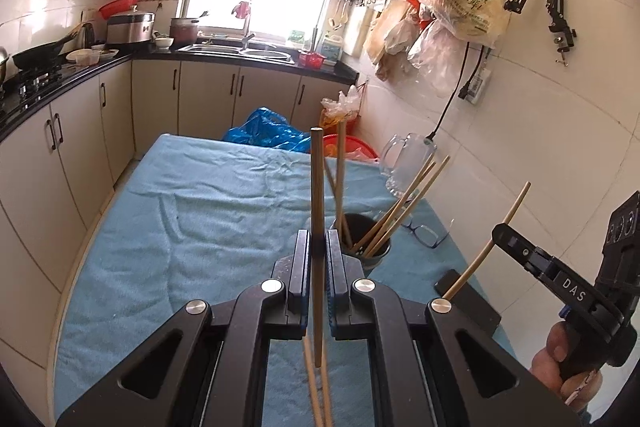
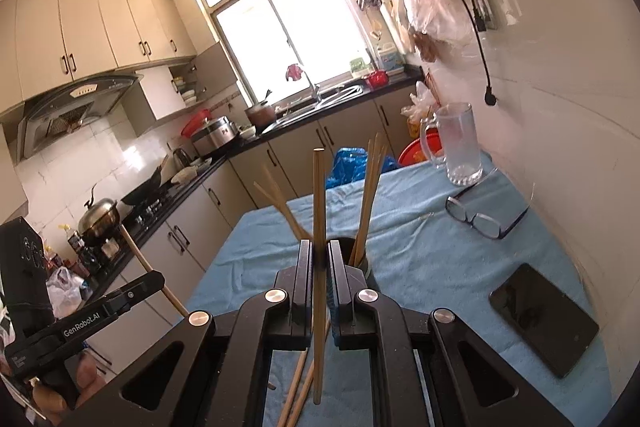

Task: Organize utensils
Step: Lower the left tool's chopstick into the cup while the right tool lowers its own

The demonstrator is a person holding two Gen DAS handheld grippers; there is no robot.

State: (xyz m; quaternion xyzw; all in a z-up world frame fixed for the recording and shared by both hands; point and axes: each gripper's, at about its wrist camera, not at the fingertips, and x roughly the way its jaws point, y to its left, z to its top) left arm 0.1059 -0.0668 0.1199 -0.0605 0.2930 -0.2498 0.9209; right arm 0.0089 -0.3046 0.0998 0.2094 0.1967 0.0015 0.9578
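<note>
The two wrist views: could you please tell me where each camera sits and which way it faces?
Left wrist: sits on the left gripper, looks along its fingers over the blue cloth toward the window; it is shut on a chopstick; the right gripper and a hand show at the right edge.
Right wrist: sits on the right gripper, shut on its chopstick, faces the sink corner; the left gripper shows low on the left.
Shared: dark cup of chopsticks, glass mug, glasses, phone.

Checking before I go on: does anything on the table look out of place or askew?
Yes. Loose chopsticks lie crossed on the blue cloth instead of standing in the dark cup. Eyeglasses and a phone also sit on the cloth, though they are not utensils.
</note>
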